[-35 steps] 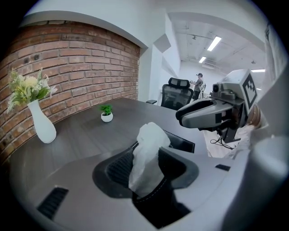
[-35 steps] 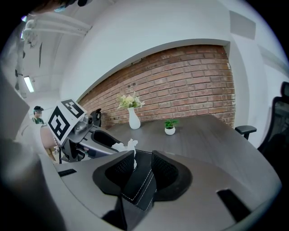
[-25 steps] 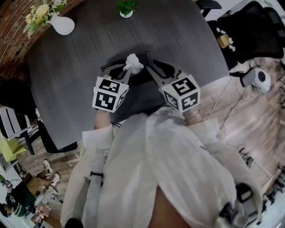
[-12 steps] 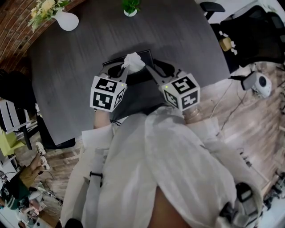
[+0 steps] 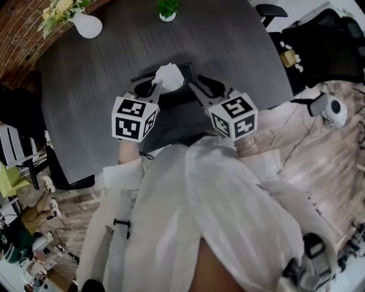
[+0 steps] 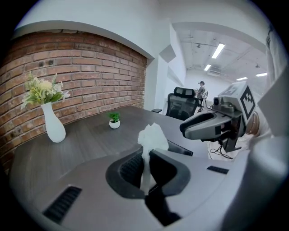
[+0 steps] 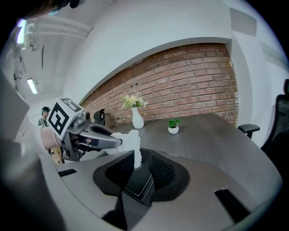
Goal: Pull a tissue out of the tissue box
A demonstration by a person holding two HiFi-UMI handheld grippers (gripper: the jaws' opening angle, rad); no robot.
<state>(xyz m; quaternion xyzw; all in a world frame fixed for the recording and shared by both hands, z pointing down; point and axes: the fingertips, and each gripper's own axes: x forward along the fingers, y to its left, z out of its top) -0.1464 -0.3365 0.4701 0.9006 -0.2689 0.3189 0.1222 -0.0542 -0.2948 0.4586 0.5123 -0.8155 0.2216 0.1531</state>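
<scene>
- My left gripper [image 5: 155, 88] pinches tight on the white tissue [image 5: 169, 74], which stands up from the black tissue box [image 7: 135, 182].
- My right gripper [image 5: 198, 86] clamps the box's corner.

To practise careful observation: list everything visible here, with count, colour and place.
table: one, dark grey, under everything
tissue box: one, black, table's near side
tissue: one, white, sticking up from box
vase with flowers: one, white, far left of table
potted plant: one, green in white pot, far edge
office chair: one, black, right of table
left tongs: one, grey, shut on tissue
right tongs: one, grey, gripping tissue box
sleeves: two, white, behind tongs
</scene>
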